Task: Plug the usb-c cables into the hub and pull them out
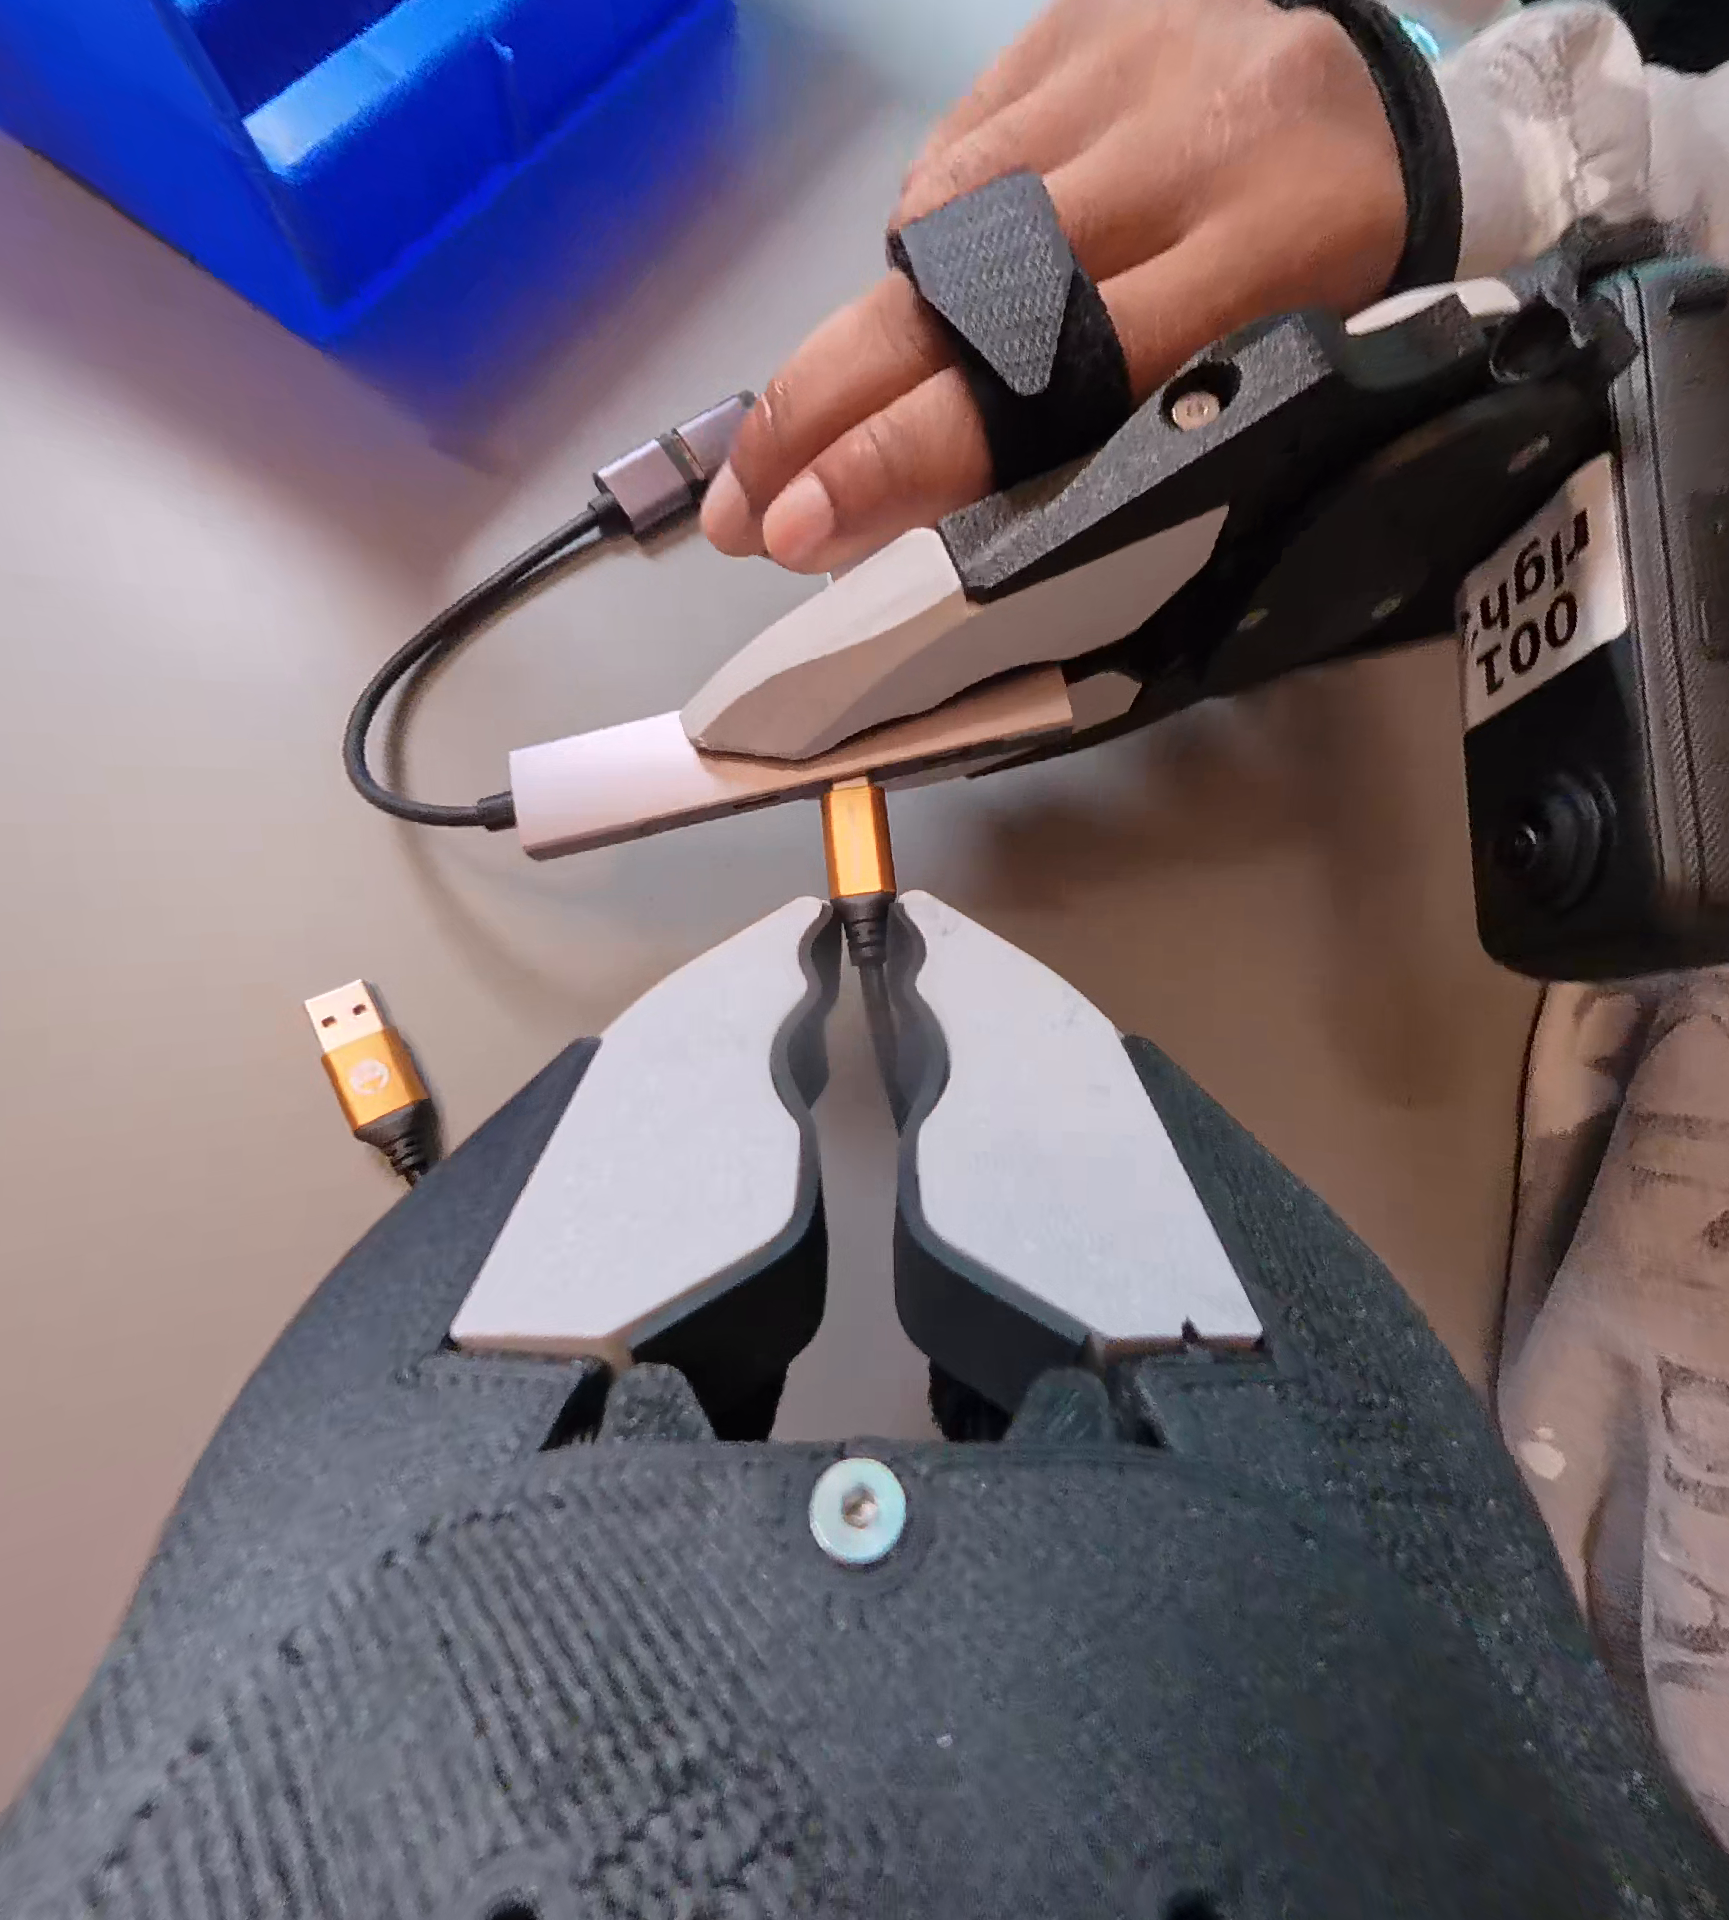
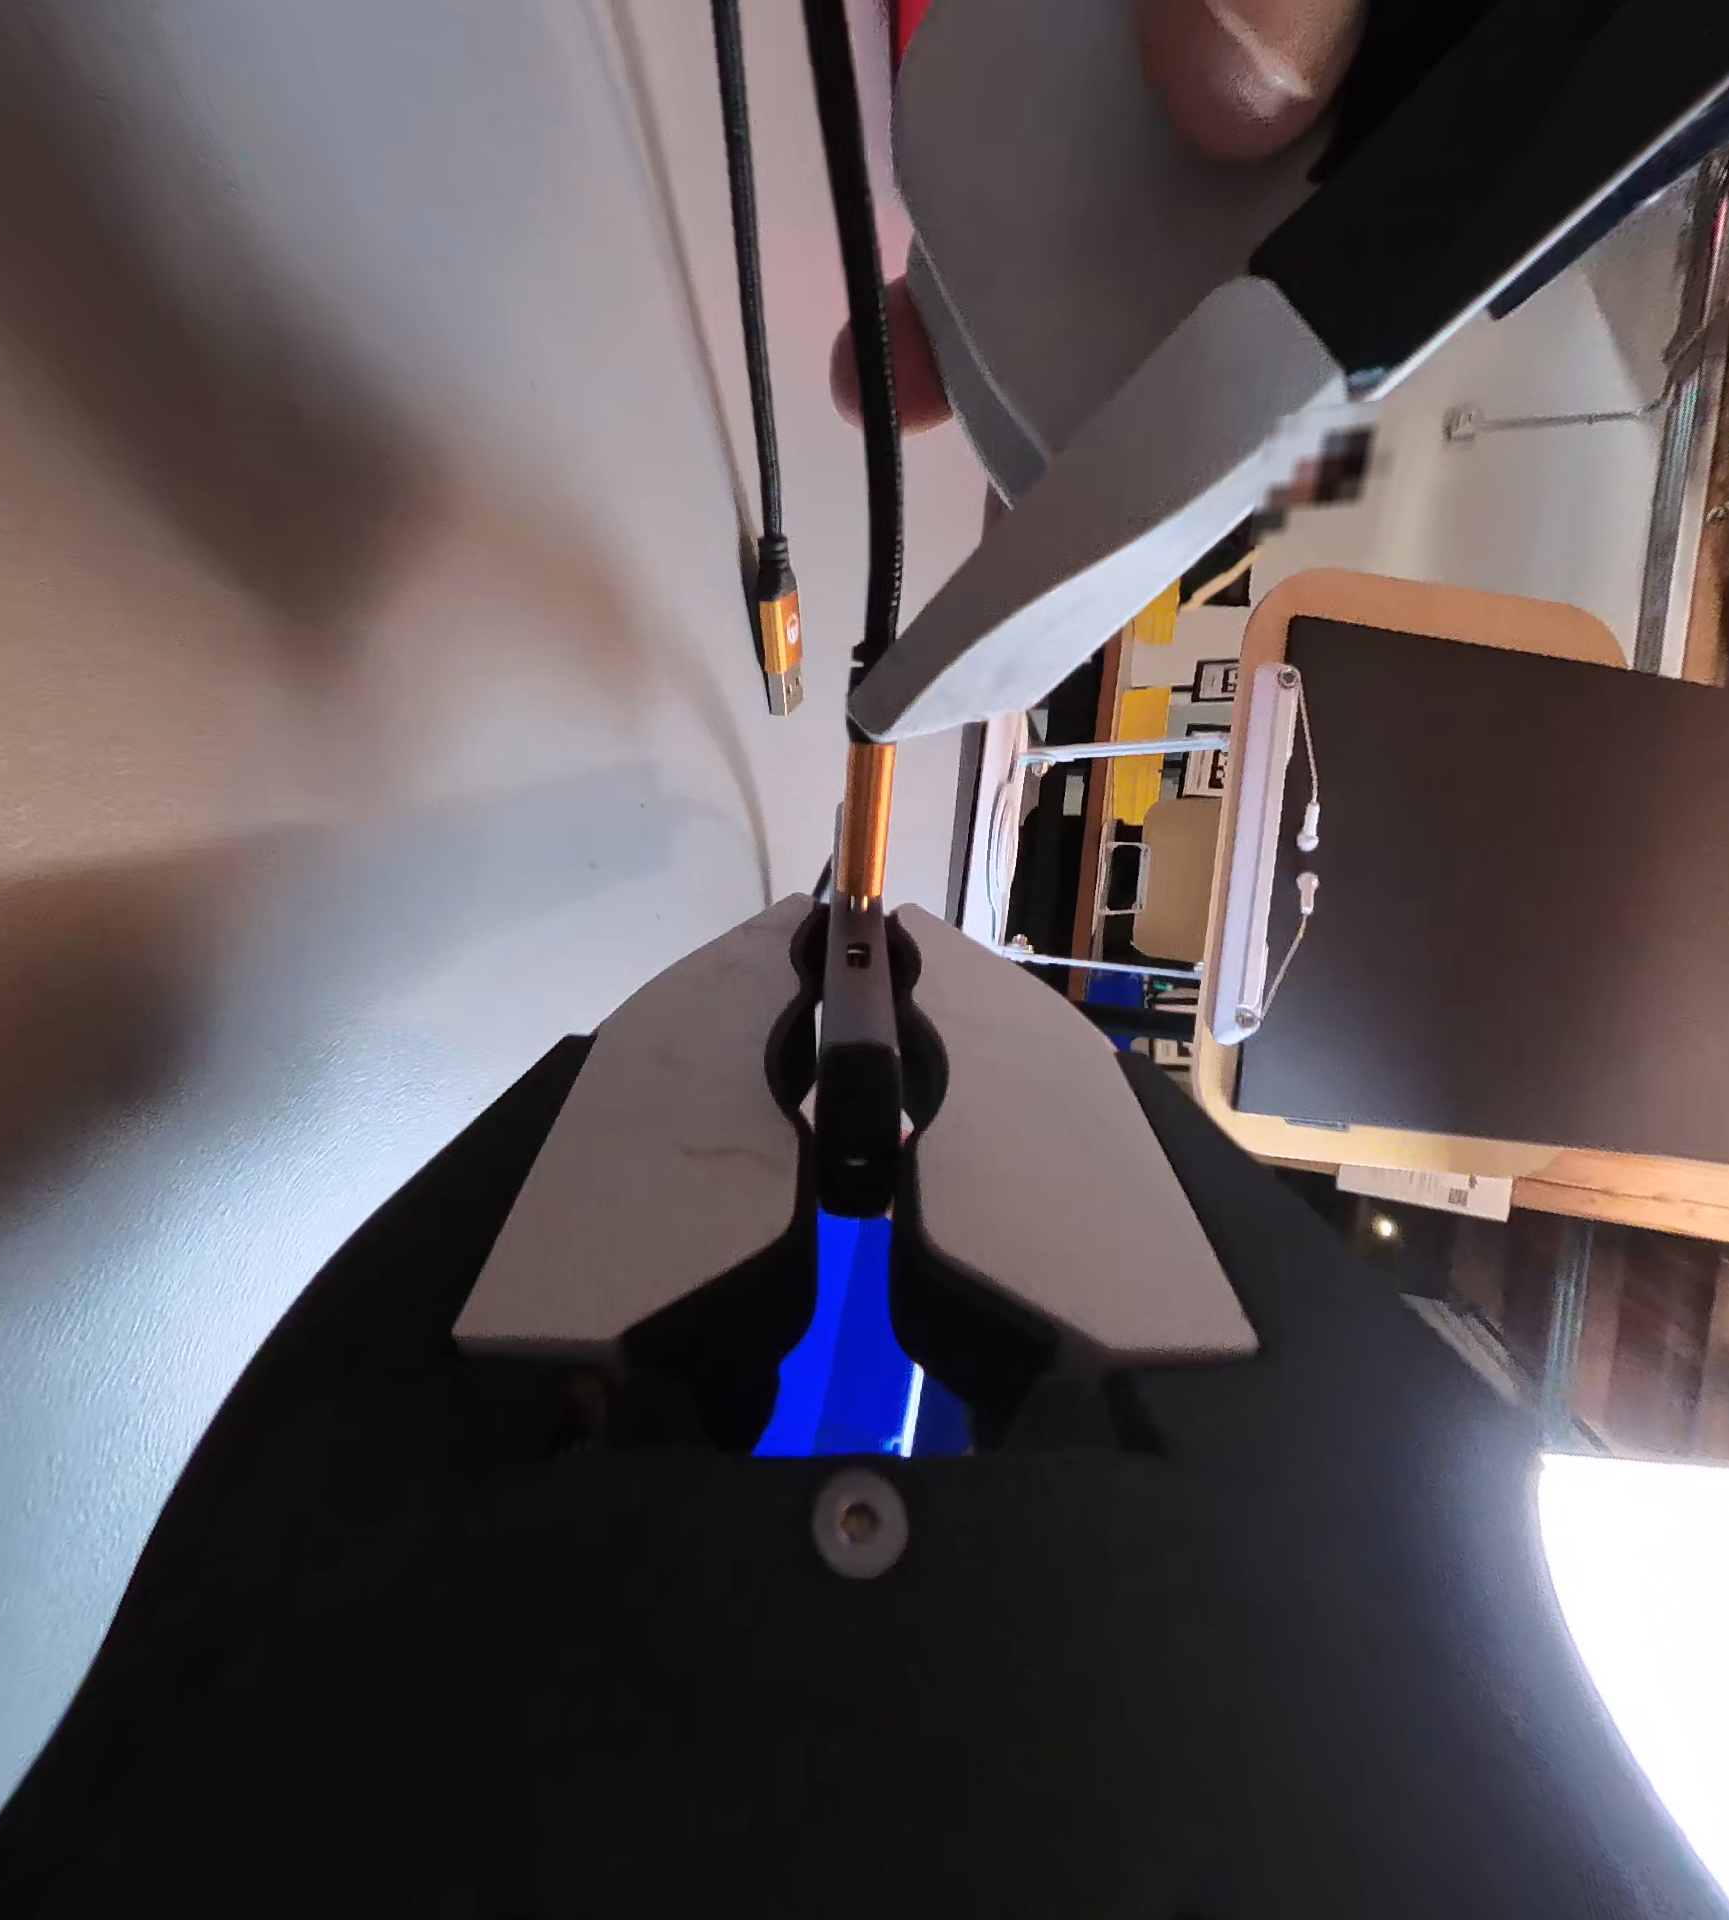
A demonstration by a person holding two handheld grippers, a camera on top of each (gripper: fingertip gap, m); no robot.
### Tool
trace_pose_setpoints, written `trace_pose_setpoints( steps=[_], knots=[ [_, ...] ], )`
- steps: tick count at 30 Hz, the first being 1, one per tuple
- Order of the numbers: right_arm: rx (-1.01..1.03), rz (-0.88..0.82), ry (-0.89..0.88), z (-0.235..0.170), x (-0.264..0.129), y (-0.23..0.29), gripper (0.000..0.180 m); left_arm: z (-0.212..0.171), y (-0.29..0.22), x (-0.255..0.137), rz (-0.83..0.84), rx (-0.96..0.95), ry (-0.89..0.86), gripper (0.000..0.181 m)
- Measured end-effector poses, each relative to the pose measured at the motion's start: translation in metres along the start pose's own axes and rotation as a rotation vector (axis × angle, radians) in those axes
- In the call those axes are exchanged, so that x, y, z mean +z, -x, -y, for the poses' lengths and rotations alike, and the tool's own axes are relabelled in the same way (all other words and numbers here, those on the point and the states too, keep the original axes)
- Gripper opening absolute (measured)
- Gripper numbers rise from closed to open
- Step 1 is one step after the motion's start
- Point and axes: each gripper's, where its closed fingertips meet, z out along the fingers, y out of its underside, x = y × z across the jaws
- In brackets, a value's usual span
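Orange plug (image 1: 854, 840) is seated in the hub (image 1: 631, 781), your left tongs (image 1: 862, 914) clamped on its cable just behind, right tongs (image 2: 855, 925) gripping the hub above the desk (image 1: 164, 727), blue bin (image 1: 372, 156) beyond.

A slim white hub (image 1: 621, 781) is held level above the table, an orange-shelled black cable plug (image 1: 855, 840) seated in its side port, its other orange plug (image 1: 364, 1070) lying loose.

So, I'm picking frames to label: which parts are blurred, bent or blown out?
Left wrist view: blue bin soft with motion blur, hub and orange plug sharp. Right wrist view: table edge bowed by the wide lens, smeared shadows left, white glare bottom right.
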Motion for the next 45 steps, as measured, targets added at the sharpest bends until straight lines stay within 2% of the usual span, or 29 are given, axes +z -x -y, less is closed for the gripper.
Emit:
trace_pose_setpoints(
  steps=[1,14,17,23,27,31,35,41,43,45],
  knots=[
    [-0.002,-0.008,0.009,0.000,0.001,-0.001,0.009,0.001,0.001,-0.001,0.000,-0.011,-0.010,0.008],
    [0.048,-0.002,0.018,-0.001,0.002,-0.002,0.010,0.004,-0.001,0.001,-0.012,-0.026,-0.066,0.009],
    [0.110,-0.010,-0.056,0.004,-0.002,-0.008,0.009,0.009,-0.004,-0.005,-0.076,-0.041,-0.109,0.010],
    [0.361,0.058,-0.342,0.024,-0.025,-0.021,0.018,0.012,-0.016,-0.026,-0.279,-0.071,-0.163,0.008],
    [0.378,0.078,-0.400,0.033,-0.030,-0.022,0.012,0.014,-0.027,-0.028,-0.380,-0.086,-0.179,0.008],
    [0.383,0.088,-0.420,0.035,-0.033,-0.021,0.009,0.014,-0.030,-0.028,-0.396,-0.085,-0.179,0.008],
    [0.422,0.079,-0.423,0.032,-0.035,-0.028,0.014,0.017,-0.030,-0.032,-0.413,-0.102,-0.203,0.008],
    [0.378,0.082,-0.417,0.033,-0.037,-0.026,0.009,0.020,-0.030,-0.033,-0.418,-0.104,-0.225,0.008],
    [0.418,0.098,-0.439,0.034,-0.039,-0.028,0.009,0.025,-0.032,-0.040,-0.411,-0.078,-0.255,0.010],
    [0.472,0.092,-0.463,0.032,-0.042,-0.035,0.009,0.037,-0.026,-0.065,-0.353,-0.042,-0.317,0.020]
  ],
)
